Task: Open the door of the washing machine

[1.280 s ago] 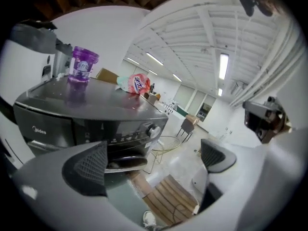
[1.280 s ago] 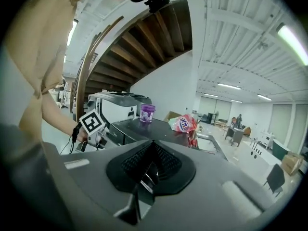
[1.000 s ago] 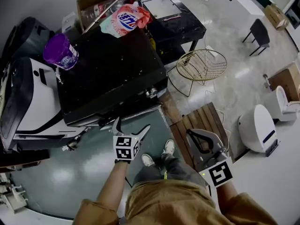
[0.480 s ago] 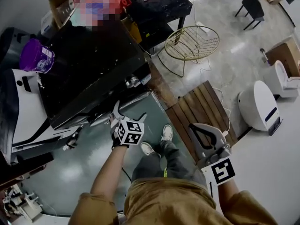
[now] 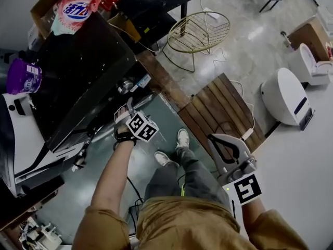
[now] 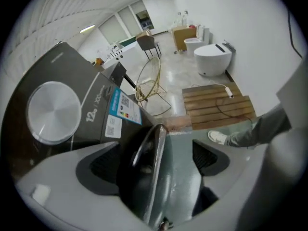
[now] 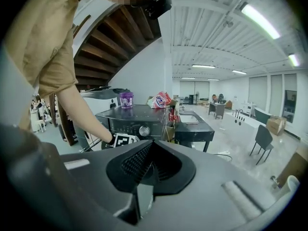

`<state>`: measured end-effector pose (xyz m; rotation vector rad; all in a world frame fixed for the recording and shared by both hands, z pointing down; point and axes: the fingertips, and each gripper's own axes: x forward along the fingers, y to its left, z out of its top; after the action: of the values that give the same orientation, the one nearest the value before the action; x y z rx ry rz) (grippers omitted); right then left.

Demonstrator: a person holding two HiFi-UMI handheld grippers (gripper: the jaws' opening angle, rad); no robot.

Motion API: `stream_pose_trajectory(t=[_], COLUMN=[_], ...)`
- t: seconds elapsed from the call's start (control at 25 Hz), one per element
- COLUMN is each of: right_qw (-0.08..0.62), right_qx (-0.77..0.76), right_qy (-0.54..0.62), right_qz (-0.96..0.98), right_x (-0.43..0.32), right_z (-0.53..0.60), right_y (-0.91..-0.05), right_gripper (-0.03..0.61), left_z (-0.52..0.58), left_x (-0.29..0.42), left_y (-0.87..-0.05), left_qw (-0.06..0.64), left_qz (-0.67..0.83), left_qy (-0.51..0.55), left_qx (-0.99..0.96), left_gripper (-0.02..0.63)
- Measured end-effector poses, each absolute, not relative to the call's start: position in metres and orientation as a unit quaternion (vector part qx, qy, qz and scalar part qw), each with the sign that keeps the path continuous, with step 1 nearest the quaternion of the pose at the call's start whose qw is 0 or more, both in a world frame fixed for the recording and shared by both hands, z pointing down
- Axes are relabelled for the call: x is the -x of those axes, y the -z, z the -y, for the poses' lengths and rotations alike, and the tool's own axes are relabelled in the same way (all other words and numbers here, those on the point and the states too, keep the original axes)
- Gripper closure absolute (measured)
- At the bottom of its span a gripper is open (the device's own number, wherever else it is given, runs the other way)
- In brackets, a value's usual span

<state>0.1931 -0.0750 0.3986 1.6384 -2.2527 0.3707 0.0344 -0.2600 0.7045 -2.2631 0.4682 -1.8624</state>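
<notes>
Left gripper [image 6: 159, 148] is down at the front of the washing machine [image 5: 78, 72], pointing steeply at the floor, just below the big silver dial [image 6: 53, 112] and the blue label [image 6: 122, 110]. Its fingers have just been closing but stand well apart. The round door [image 6: 134, 177] sits edge-on between them, with its rim close to one pad and a clear gap to the other. No squeeze on it that I can see. Can't tell whether the door is unlatched or ajar.

Right gripper [image 7: 150, 163] is well away from the washing machine, out in front of it by the person's hip and aimed back at the machine's front panel. Fingers are together, with nothing in them.

Around the machine:
- On top, toward the rear: a purple tub [image 5: 23, 77] and a pink-and-white detergent bag [image 5: 78, 9], well apart from each other.
- In front of it: green floor, with the person's shoes [image 5: 181, 138] just behind the left gripper.
- Off to the side of the machine's front: a slatted wooden board [image 5: 223, 108] on the floor. The right gripper hangs over its near end.
- Further along that side: a gold wire chair [image 5: 195, 33], apart from the machine.
</notes>
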Motion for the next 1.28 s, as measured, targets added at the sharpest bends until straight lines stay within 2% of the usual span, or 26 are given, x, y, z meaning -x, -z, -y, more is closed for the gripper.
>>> stream_pose_trajectory(t=[0.08, 0.2, 0.28, 0.44, 0.64, 0.8, 0.96, 1.08, 1.16, 1.28], right_qw=[0.165, 0.164, 0.158, 0.154, 0.152, 0.152, 0.149, 0.148, 0.147, 0.149], right_qx=[-0.58, -0.587, -0.594, -0.605, -0.613, -0.618, -0.622, -0.622, -0.622, -0.619], right_qy=[-0.135, -0.142, -0.145, -0.156, -0.168, -0.18, -0.189, -0.196, -0.198, -0.204], right_qz=[0.786, 0.78, 0.776, 0.766, 0.757, 0.75, 0.745, 0.743, 0.743, 0.744], right_x=[-0.198, -0.204, -0.207, -0.213, -0.22, -0.225, -0.228, -0.226, -0.225, -0.224], right_z=[0.068, 0.061, 0.057, 0.049, 0.041, 0.033, 0.028, 0.025, 0.024, 0.023], right_y=[-0.404, -0.409, -0.41, -0.418, -0.427, -0.433, -0.439, -0.443, -0.445, -0.449], right_gripper=[0.574, 0.572, 0.572, 0.574, 0.572, 0.572, 0.574, 0.572, 0.574, 0.572], left_z=[0.263, 0.266, 0.268, 0.272, 0.281, 0.289, 0.296, 0.306, 0.313, 0.317], left_x=[-0.039, -0.041, -0.043, -0.048, -0.047, -0.038, -0.033, -0.032, -0.031, -0.03], left_y=[-0.715, -0.732, -0.742, -0.758, -0.775, -0.783, -0.789, -0.792, -0.795, -0.798], left_qw=[0.096, 0.103, 0.11, 0.101, 0.102, 0.103, 0.103, 0.14, 0.169, 0.171], left_qz=[-0.137, -0.1, -0.079, -0.051, -0.027, -0.015, -0.025, -0.039, -0.054, -0.074], left_qy=[0.646, 0.686, 0.709, 0.745, 0.786, 0.815, 0.838, 0.852, 0.857, 0.858], left_qx=[0.745, 0.713, 0.692, 0.657, 0.61, 0.57, 0.536, 0.503, 0.484, 0.479], left_gripper=[0.135, 0.155, 0.197, 0.235, 0.246, 0.299, 0.325, 0.379, 0.438, 0.436])
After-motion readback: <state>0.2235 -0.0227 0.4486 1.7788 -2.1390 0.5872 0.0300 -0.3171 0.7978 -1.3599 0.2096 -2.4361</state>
